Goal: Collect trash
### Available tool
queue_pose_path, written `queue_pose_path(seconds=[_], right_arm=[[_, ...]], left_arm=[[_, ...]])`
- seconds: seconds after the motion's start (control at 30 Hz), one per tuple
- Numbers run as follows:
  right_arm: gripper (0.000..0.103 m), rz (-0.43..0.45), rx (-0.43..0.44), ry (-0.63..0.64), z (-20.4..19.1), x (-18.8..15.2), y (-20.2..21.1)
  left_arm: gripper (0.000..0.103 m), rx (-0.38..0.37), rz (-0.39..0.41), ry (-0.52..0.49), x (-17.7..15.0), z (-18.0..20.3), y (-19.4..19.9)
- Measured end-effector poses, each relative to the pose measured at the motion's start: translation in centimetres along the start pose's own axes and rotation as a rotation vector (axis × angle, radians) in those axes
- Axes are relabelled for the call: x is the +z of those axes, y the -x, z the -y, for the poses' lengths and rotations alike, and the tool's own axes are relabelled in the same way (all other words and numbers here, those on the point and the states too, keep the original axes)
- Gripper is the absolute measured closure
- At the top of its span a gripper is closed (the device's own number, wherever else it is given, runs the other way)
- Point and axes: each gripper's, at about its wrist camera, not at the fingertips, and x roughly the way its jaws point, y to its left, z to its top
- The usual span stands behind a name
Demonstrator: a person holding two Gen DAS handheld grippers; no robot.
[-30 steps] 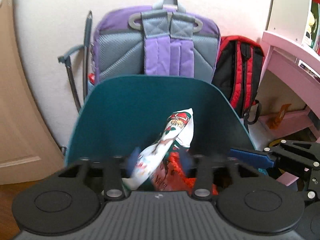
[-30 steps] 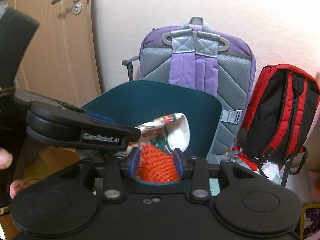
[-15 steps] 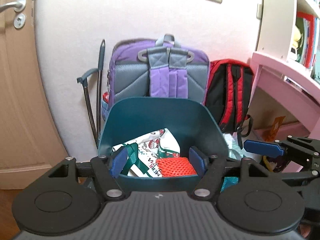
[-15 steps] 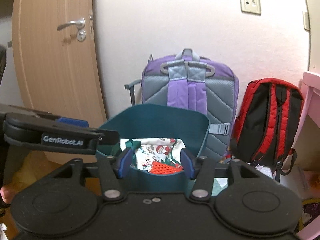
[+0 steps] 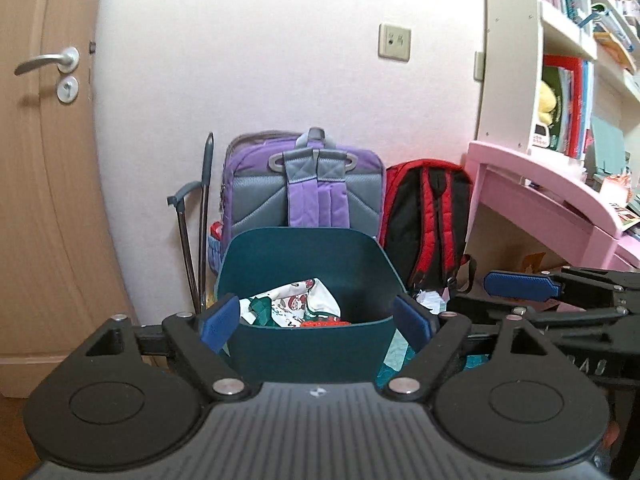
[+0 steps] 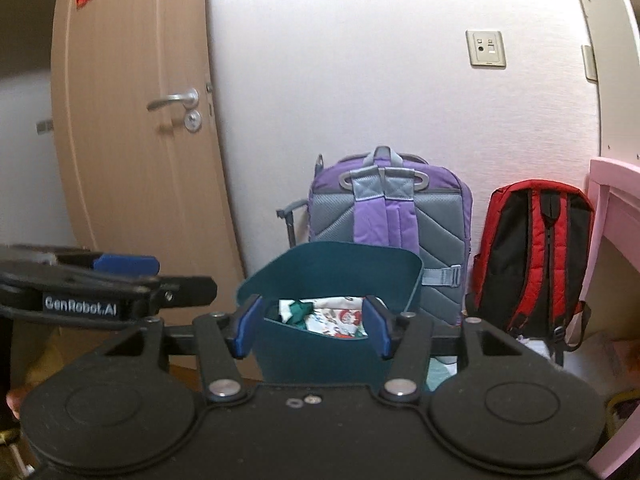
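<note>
bin (image 5: 308,356) top open, backpacks (image 5: 304,196) behind

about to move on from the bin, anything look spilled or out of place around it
Inside the teal bin the printed wrapper and red mesh sit below the rim. One oddity: crumpled white paper lies on the floor at the foot of the red backpack, outside the bin.

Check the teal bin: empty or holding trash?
Holding trash. The teal bin has a printed white wrapper and an orange-red mesh piece inside, low in it, below the rim.
</note>
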Motion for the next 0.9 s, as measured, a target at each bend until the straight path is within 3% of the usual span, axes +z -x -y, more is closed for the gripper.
queue_pose_path(seconds=[0.13, 0.33, 0.9], right_arm=[[0.049, 0.026, 0.012, 0.003, -0.8, -0.6, 1.7], [0.049, 0.044, 0.014, 0.050, -2.7, -1.4, 3.6], [0.049, 0.060, 0.029, 0.025, -4.7, -2.4, 7.0]], left_arm=[[0.018, -0.001, 0.020, -0.009, -1.1, 0.4, 2.0], [0.002, 0.007, 0.060, 0.007, -2.6, 0.7, 5.0], [0.002, 0.015, 0.101, 0.083, -4.9, -0.2, 9.5]])
